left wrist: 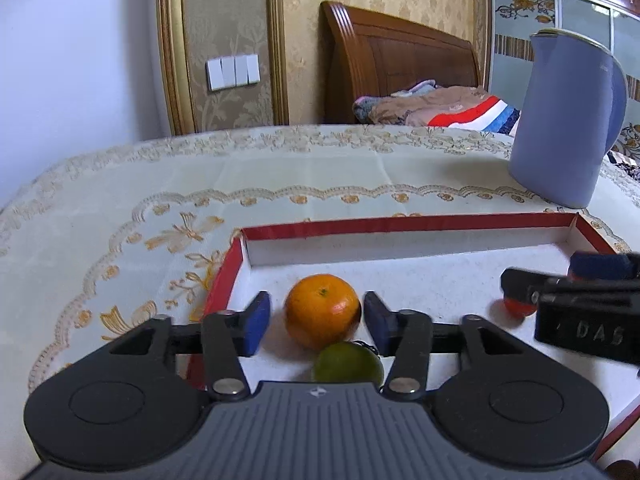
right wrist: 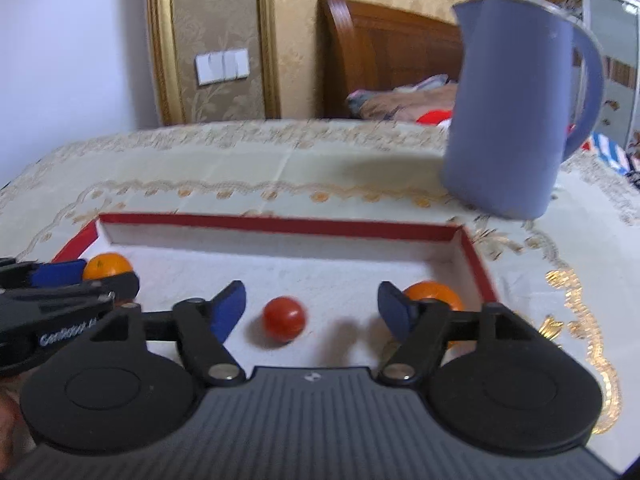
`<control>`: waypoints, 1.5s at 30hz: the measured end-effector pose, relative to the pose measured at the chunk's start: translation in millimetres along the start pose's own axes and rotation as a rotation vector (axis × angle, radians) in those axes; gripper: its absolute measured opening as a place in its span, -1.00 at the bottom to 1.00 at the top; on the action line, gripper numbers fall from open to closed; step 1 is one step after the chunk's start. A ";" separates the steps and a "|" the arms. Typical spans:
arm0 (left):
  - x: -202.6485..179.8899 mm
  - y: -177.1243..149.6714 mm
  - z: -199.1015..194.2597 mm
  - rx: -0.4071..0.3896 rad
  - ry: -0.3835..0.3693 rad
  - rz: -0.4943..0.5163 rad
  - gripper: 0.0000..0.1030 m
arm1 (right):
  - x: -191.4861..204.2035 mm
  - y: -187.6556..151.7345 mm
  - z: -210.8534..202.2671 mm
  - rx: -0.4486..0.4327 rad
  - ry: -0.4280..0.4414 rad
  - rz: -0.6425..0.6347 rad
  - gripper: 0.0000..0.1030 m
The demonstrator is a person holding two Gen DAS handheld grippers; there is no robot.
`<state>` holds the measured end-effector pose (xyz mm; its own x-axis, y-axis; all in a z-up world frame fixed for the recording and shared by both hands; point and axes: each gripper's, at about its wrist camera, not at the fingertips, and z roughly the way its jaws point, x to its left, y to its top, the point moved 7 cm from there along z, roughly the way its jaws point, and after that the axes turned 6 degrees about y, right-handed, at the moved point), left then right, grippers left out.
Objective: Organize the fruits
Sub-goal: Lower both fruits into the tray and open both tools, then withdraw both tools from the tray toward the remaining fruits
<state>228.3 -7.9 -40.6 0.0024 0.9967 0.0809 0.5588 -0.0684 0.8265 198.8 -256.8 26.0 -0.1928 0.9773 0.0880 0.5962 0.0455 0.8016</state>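
Note:
A red-rimmed white tray (left wrist: pixel 400 225) lies on the table; it also shows in the right wrist view (right wrist: pixel 280 225). In the left wrist view an orange (left wrist: pixel 322 316) sits in the tray between the open fingers of my left gripper (left wrist: pixel 316 322), with small gaps either side. A green fruit (left wrist: pixel 347 363) lies just in front of it. My right gripper (right wrist: pixel 312 312) is open above a small red tomato (right wrist: pixel 285 318), not touching it. A second orange (right wrist: pixel 432 294) lies behind its right finger. The right gripper (left wrist: pixel 576 292) and the tomato (left wrist: pixel 518 307) also show at right in the left wrist view.
A blue jug (left wrist: pixel 568 120) stands on the embroidered tablecloth (left wrist: pixel 120 208) behind the tray's right corner; it looms close in the right wrist view (right wrist: pixel 516 108). A bed with bedding (left wrist: pixel 432 108) lies beyond the table.

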 end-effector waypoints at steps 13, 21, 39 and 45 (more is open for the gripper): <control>27.2 -11.5 -93.6 -0.245 -0.037 -0.109 0.36 | -17.0 -21.9 -78.1 -0.185 -0.021 0.010 0.63; 11.4 -39.3 -132.8 -0.231 -0.246 -0.049 0.46 | -31.4 -60.4 -131.8 -0.268 -0.017 0.023 0.70; -22.5 -96.3 -131.2 -0.060 -0.365 0.227 0.46 | -49.5 -71.9 -131.6 -0.233 0.039 0.143 0.96; -28.9 -100.7 -118.8 -0.001 -0.310 0.299 0.46 | -48.3 -72.6 -130.5 -0.225 0.039 0.140 0.97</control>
<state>73.4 -34.9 -60.0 0.4129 0.8990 0.1461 0.4947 -0.3560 0.7928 63.1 -334.3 40.7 -0.1534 0.9618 0.2266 0.4318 -0.1410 0.8909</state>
